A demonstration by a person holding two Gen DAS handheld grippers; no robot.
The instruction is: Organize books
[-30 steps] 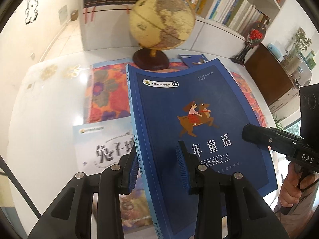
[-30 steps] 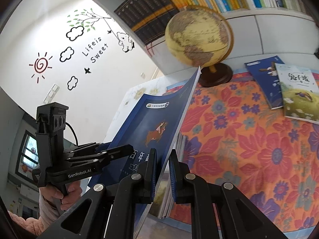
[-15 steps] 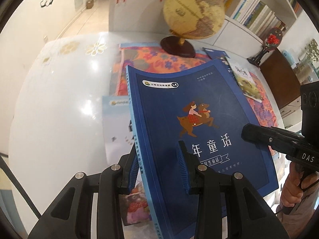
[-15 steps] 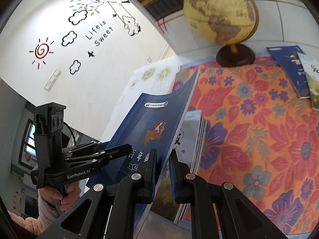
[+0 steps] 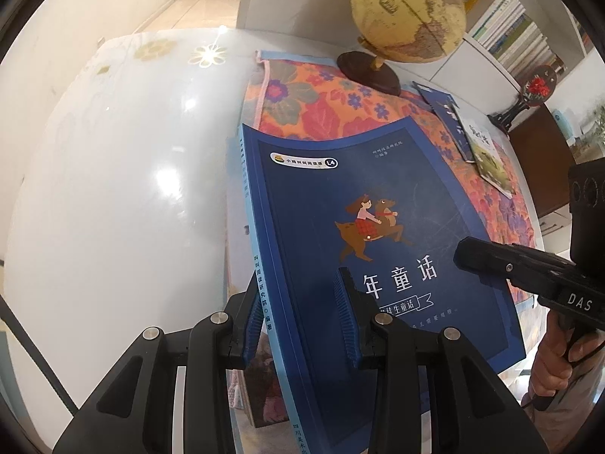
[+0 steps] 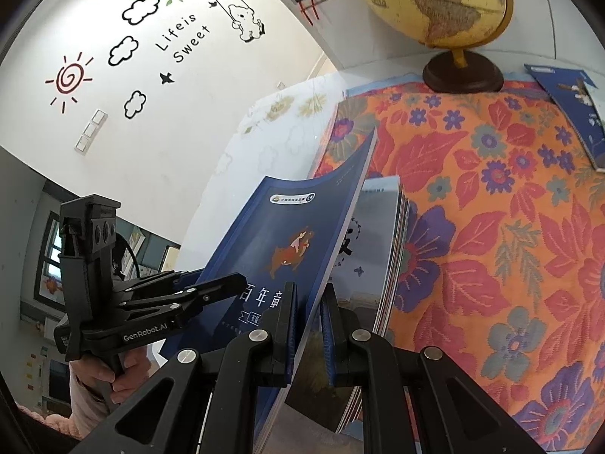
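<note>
A large dark blue book (image 5: 363, 227) with a girl riding a deer on its cover hangs tilted over a stack of books (image 6: 378, 249). Both grippers hold it. My left gripper (image 5: 302, 317) is shut on its spine edge near the bottom. My right gripper (image 6: 308, 327) is shut on the opposite, page edge. In the left wrist view the right gripper (image 5: 469, 257) reaches in from the right, with a hand below it. The left gripper (image 6: 227, 283) shows at the left of the right wrist view. The stack (image 5: 257, 389) is mostly hidden under the book.
A globe (image 5: 408, 15) on a dark wooden base stands at the back of the floral cloth (image 6: 491, 208). Two more books lie at the cloth's far right, a dark blue one (image 5: 442, 113) and a green and white one (image 5: 487, 151). The glossy white table (image 5: 113, 189) extends left. Bookshelves line the back.
Both grippers have carried the blue book down and across, closer to the stack at the cloth's left edge. The grip on the book is unchanged.
</note>
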